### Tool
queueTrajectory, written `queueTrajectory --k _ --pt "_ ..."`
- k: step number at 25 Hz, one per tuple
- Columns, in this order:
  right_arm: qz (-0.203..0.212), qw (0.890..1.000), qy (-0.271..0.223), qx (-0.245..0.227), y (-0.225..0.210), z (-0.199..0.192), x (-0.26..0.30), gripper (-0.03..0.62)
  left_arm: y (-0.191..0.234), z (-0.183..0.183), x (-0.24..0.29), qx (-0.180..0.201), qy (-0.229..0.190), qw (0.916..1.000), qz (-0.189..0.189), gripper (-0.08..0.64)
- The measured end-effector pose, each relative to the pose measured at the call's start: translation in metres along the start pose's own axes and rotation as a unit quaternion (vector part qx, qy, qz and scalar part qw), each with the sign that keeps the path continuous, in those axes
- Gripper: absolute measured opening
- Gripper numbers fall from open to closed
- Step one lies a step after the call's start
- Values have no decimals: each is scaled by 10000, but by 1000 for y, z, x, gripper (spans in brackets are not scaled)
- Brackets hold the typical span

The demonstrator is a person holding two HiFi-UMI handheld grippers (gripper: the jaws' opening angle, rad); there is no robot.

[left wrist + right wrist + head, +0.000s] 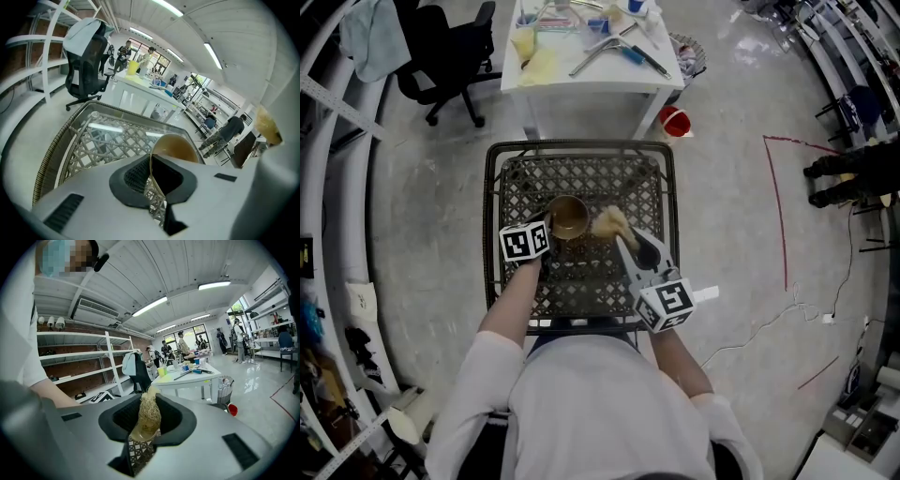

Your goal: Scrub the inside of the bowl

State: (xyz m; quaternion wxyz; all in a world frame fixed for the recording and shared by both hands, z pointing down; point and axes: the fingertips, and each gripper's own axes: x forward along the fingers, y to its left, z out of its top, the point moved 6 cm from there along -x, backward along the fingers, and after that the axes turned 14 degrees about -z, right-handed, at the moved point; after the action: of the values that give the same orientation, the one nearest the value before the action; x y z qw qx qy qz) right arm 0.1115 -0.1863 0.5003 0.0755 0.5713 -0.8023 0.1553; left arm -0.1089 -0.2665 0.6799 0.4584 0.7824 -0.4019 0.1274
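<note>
A brown metal bowl (568, 217) is held above the black wicker table (506, 169), tipped on its side. My left gripper (546, 234) is shut on the bowl's rim (151, 157); the bowl's brown inside (176, 147) shows past the jaws. My right gripper (623, 239) is shut on a tan fibrous scrubber (609, 222), which sits just right of the bowl. In the right gripper view the scrubber (146, 416) stands pinched between the jaws, raised off the table and pointing out into the room.
The wicker table has a glass top and a raised rim (51, 154). Behind it stands a white table (591, 70) with tools and cups, a black office chair (450, 56) at left, and a red cup (675, 122) on the floor. White shelving (75, 357) lines the wall.
</note>
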Motion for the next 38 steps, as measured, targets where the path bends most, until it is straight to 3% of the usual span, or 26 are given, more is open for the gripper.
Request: queueTrajectory --k 13,29,38 --pt "98 9987 -493 -101 13 28 -19 100 -52 42 -53 750 -809 9937 -188 43" --pt "390 9927 -1091 -329 40 61 -40 100 -114 80 -121 1498 -1684 9737 -340 43" --pt "637 9894 -1179 -561 61 62 -47 100 -147 76 -147 1836 -1973 9612 -592 43"
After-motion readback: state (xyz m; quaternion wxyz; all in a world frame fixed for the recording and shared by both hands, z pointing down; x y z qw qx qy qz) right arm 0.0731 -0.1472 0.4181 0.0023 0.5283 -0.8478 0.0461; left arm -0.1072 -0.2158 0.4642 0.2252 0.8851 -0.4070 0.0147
